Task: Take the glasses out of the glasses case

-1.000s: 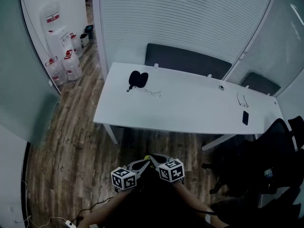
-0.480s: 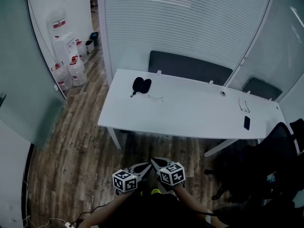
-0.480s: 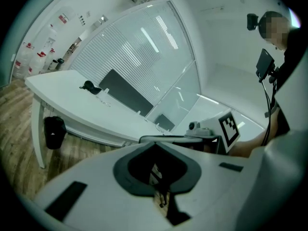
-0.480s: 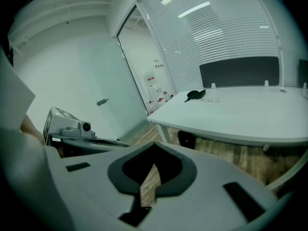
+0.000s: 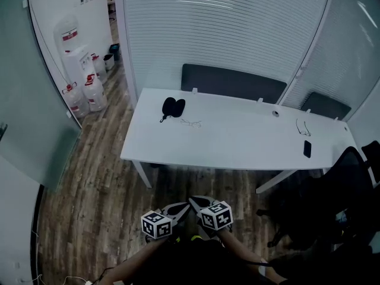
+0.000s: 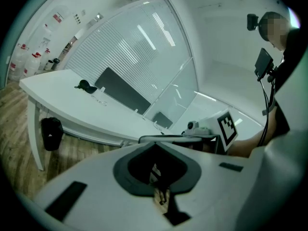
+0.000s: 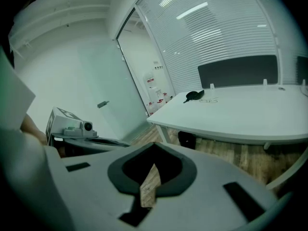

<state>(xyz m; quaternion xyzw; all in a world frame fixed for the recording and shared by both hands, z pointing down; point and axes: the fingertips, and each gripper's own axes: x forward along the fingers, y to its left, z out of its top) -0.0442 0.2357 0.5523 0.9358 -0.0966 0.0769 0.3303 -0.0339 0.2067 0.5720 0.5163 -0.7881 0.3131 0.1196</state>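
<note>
Room: an office with a wood-plank floor (image 5: 89, 177), a slatted-blind glass partition (image 5: 225, 28) at the back and water bottles (image 5: 89, 91) standing at the far left.
Table: a long white table (image 5: 237, 141) stands across the middle, well apart from both grippers.
Left gripper: the left gripper (image 5: 181, 207) is held low near the person's body, jaws pressed together with nothing between them, touching no object.
Right gripper: the right gripper (image 5: 195, 201) is just beside the left one, tips nearly meeting it. Its jaws are likewise closed on nothing.
Glasses case: the black glasses case (image 5: 173, 106) lies on the table's far-left part, showing two dark lobes side by side. Its contents are too small to make out.
Beside the case: a thin wiry item (image 5: 192, 122) lies on the tabletop just right of the case. Whether it is the glasses cannot be told.
Table's right end: dark-framed glasses (image 5: 303, 126) lie there, with a black phone (image 5: 307, 149) near them.
Far right: a black chair (image 5: 332, 183).
</note>
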